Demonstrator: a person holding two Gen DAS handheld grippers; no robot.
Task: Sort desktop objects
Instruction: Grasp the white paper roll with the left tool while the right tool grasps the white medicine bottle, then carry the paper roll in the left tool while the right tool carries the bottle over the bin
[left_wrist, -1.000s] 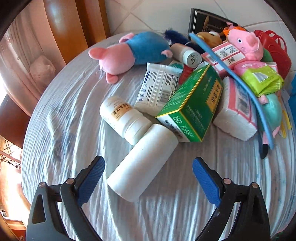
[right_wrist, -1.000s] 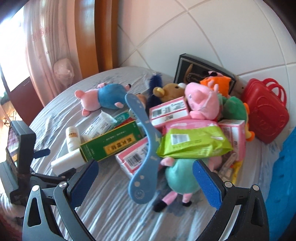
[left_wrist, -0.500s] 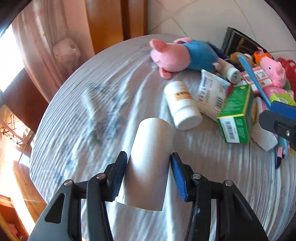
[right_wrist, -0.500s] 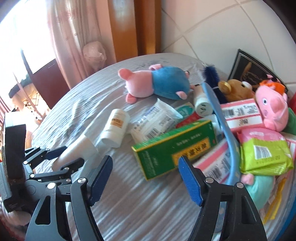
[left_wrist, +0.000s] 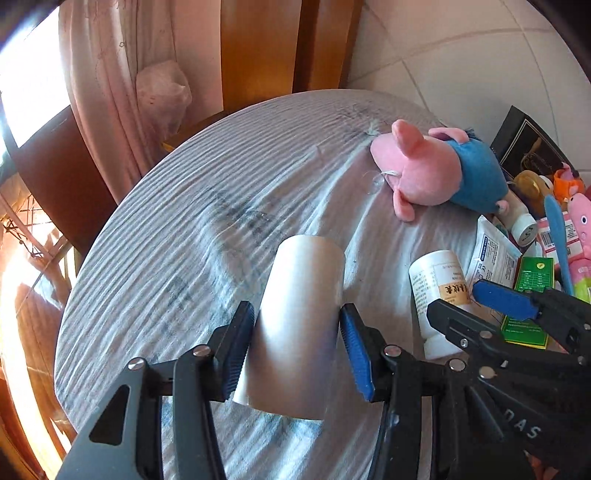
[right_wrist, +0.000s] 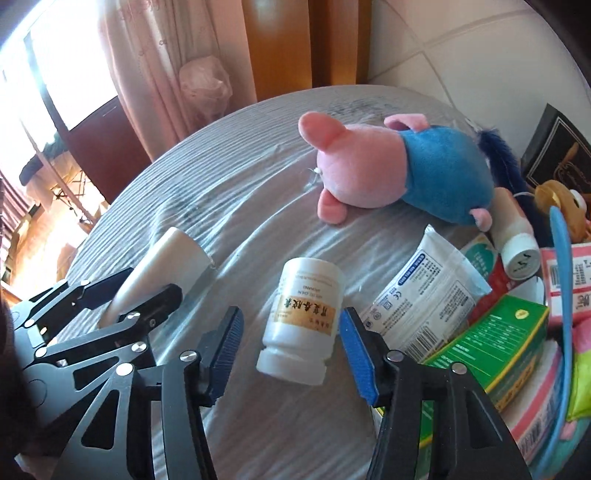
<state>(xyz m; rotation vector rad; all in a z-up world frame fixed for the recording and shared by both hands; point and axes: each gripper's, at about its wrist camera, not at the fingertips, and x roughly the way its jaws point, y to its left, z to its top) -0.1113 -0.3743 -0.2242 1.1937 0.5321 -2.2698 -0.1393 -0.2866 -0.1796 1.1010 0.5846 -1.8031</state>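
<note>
Left gripper (left_wrist: 297, 345) first: in its own view your blue pads sit pressed on both flanks of the plain white roll (left_wrist: 301, 317), which lies between the fingers with its long axis running straight away from you along them. That roll is pinched; the jaws closed on it within the last second and have since settled. To the right of it, the right gripper (left_wrist: 461, 306) reaches in over the labelled white bottle (left_wrist: 437, 291), but from here you cannot judge how its jaws stand around the bottle.

Right wrist view settles that. Your right gripper (right_wrist: 290, 341) has just been closing, and the bottle (right_wrist: 301, 319) lies between the pads, cap toward you, long axis along the fingers and tilted slightly. The right pad is at the bottle's side; a gap shows on the left, so it is not yet gripped. This view also shows the roll (right_wrist: 162, 275) in the left gripper (right_wrist: 122, 295), well left of the bottle, and the green box (right_wrist: 491, 349) just beside your right finger.
</note>
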